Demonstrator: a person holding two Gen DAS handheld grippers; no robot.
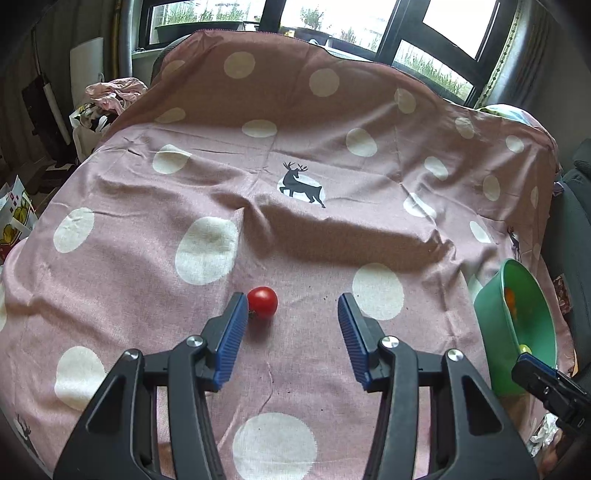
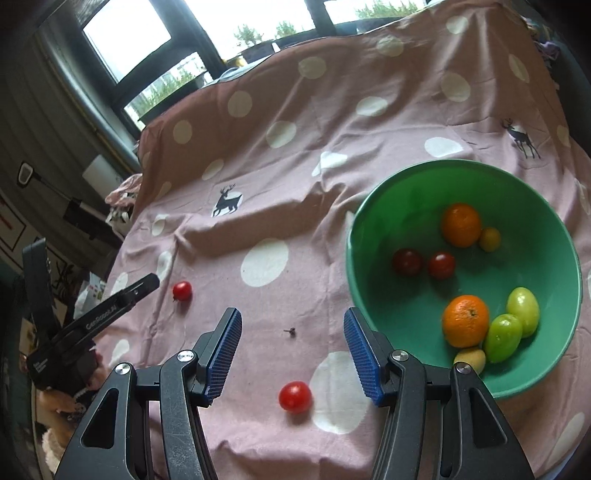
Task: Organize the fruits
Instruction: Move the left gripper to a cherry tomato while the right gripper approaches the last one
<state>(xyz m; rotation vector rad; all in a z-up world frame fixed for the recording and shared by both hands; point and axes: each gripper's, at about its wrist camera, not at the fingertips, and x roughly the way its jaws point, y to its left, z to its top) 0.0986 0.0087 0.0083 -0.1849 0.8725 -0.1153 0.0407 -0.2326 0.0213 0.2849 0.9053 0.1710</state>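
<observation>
A small red tomato (image 1: pixel 262 302) lies on the pink spotted cloth (image 1: pixel 207 177), just right of my left gripper's left fingertip. My left gripper (image 1: pixel 293 308) is open and empty. It shows in the right wrist view (image 2: pixel 122 295) beside that tomato (image 2: pixel 182 290). My right gripper (image 2: pixel 291 325) is open and empty above a second red tomato (image 2: pixel 294 396). The green bowl (image 2: pixel 380 206) to its right holds two oranges (image 2: pixel 465 320), green fruits (image 2: pixel 503 337), dark red tomatoes (image 2: pixel 441 265) and small yellow fruits. The bowl (image 1: pixel 491 306) sits at the right edge of the left wrist view.
A small dark stem (image 2: pixel 291 331) lies on the cloth (image 2: pixel 295 155) between my right fingers. The cloth rises over a raised back toward windows (image 1: pixel 332 22). Clutter and bags (image 1: pixel 103 99) sit off the left edge. My right gripper's tip (image 1: pixel 546 387) shows by the bowl.
</observation>
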